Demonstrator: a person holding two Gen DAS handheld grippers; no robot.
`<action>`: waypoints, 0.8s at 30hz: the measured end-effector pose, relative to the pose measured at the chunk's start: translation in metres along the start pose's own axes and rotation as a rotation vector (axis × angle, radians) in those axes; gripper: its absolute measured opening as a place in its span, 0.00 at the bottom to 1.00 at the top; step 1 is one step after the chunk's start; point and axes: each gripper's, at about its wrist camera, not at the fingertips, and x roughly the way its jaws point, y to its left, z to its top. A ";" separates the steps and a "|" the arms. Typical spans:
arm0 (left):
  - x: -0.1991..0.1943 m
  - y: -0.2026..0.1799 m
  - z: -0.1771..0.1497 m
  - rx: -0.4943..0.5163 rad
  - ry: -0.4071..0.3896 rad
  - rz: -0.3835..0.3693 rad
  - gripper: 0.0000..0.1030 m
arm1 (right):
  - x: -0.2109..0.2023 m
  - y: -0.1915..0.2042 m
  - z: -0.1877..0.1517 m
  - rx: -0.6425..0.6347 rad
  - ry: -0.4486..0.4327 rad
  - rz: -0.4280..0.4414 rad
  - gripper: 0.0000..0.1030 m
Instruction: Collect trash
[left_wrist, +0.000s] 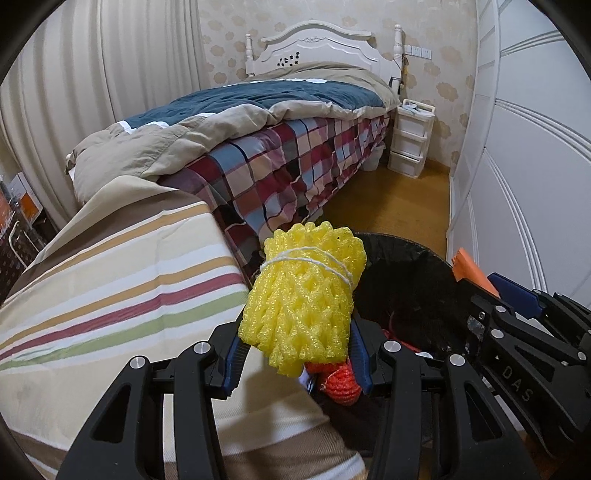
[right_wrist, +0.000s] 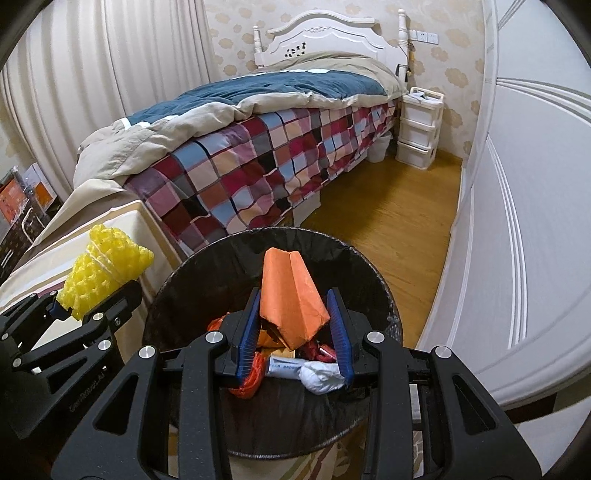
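"DAS" lettering (left_wrist: 519, 384) on right gripper (left_wrist: 491, 291)

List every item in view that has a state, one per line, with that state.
left gripper: shut on yellow foam net, beside the bin rim
right gripper: shut on orange paper, over the bin
trash bin: open, black liner, partly filled with trash
yellow foam net: bundled, tied with white string
drawer unit: drawers closed

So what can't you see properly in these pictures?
- Bottom of the trash bin: right view, trash and the right tongs holding orange paper cover it.
- Writing on the white wrapper: too small.
- Orange net: left view, mostly behind the yellow foam net in the left tongs.
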 end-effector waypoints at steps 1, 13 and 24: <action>0.001 -0.001 0.001 0.003 0.001 0.002 0.46 | 0.002 -0.001 0.001 0.002 0.002 -0.001 0.33; 0.009 -0.001 0.007 -0.011 0.013 0.005 0.68 | 0.018 -0.007 0.005 0.024 0.015 -0.018 0.36; 0.004 0.001 0.006 -0.020 -0.007 0.022 0.76 | 0.012 -0.012 0.005 0.039 0.001 -0.062 0.67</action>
